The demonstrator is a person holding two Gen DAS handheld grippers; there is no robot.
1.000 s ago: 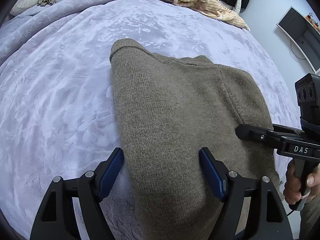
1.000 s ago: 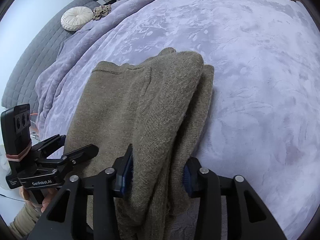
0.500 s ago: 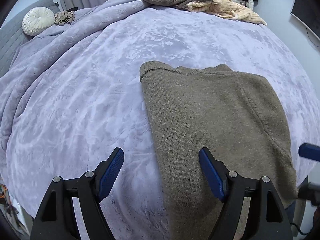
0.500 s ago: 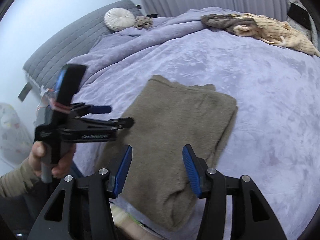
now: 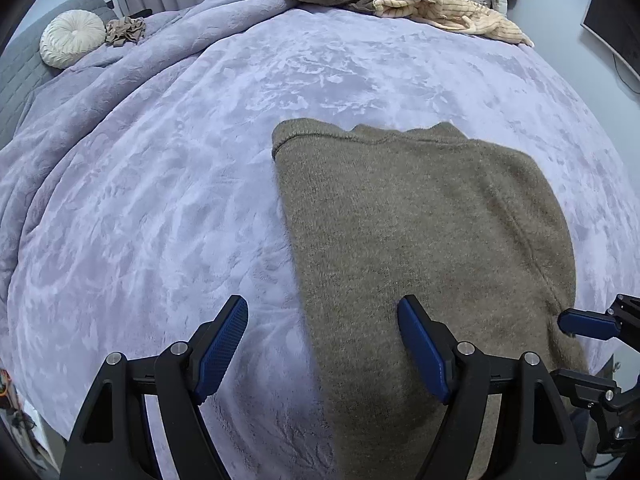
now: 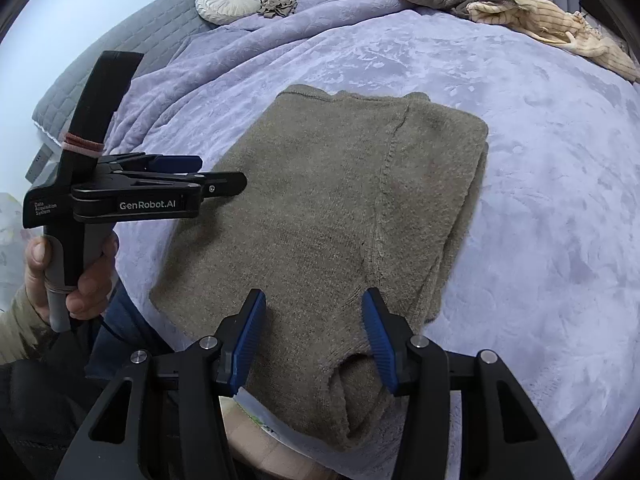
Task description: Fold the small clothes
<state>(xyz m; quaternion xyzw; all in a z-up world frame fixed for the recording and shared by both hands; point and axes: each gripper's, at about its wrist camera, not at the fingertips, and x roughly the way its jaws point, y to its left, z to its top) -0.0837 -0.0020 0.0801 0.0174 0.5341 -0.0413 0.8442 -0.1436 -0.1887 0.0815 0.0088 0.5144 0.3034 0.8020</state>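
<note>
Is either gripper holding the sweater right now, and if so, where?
Neither. The left gripper and right gripper are both open above the sweater, which lies folded on the blanket.

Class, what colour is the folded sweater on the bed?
Olive-brown sweater, clearest in the right wrist view.

Both tools are matte black with ribbed blue pads and silver screws at the joints. The left gripper (image 6: pixel 218 182) carries white "GenRobot.AI" lettering and a reddish rubber band round its upright block. The bare left hand (image 6: pixel 72 276) wraps a grey handle, below which shows an olive-tan sleeve cuff (image 6: pixel 16 328).
</note>
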